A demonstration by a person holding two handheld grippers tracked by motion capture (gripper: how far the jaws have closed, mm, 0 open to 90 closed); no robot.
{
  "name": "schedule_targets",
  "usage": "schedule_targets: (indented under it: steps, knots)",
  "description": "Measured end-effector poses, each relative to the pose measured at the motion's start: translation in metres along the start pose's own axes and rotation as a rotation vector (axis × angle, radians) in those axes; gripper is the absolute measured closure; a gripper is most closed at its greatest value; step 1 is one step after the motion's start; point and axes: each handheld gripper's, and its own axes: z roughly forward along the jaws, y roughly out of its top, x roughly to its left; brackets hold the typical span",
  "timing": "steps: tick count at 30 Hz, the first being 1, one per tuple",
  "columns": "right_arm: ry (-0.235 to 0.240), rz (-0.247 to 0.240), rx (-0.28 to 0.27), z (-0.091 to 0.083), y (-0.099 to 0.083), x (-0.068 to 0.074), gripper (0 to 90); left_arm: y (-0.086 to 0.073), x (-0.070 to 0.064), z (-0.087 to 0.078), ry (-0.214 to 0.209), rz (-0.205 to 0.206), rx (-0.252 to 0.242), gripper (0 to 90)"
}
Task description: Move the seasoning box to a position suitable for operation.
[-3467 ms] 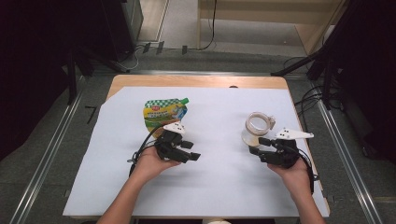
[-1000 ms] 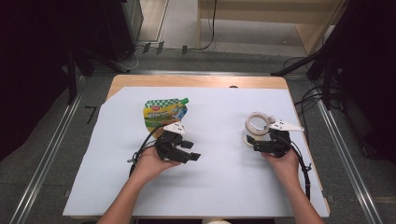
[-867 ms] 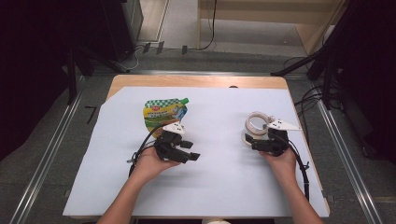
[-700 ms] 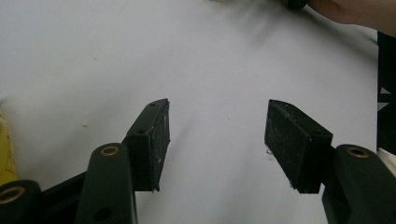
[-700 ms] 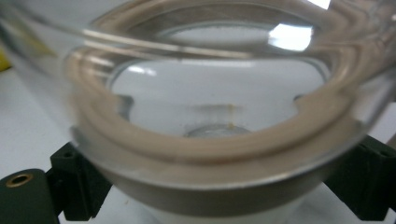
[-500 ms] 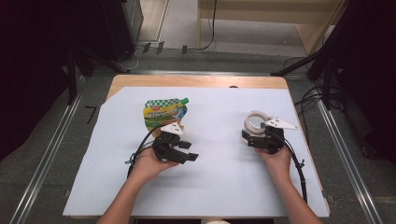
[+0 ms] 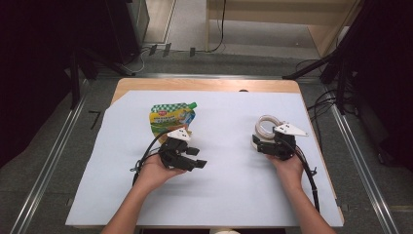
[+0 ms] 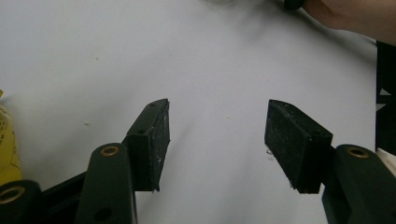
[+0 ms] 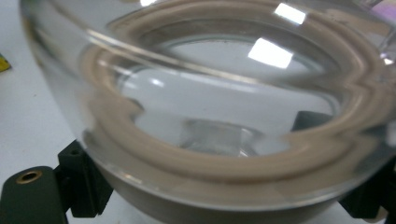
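- Right gripper is right up against the clear bowl, one black jaw at each lower corner of the right gripper view, set wide around the bowl's body; whether the pads actually press the wall, I can't tell
- To do this grasp well, I'd judge: close slowly and squarely across the widest part, low on the wall, because that curved, glossy side could squirt out of a skewed pinch
- Left gripper sits idle with its jaws well apart and nothing between them, just white sheet beneath
- The bowl looks transparent and rounded, with a cream ring at the rim and bright ceiling reflections
- From the high view the bowl stands on the table's right side, well apart from the green pouch farther left
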Motion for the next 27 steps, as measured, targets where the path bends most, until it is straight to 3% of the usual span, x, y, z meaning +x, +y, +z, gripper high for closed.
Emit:
schedule_targets:
  steps: [10,16,27]
  knots:
    - [-0.009,0.005,-0.005,-0.006,0.008,0.002,11.9,0.0,0.001,-0.003,0.004,-0.005,-0.005,41.0]
    - [0.019,-0.011,-0.03,-0.011,0.013,0.011,11.9,0.001,0.001,-0.002,0.003,0.0,-0.002,41.0]
    - [0.114,-0.059,0.005,-0.008,0.014,0.047,11.9,0.003,0.003,-0.005,0.008,-0.004,-0.016,40.9]
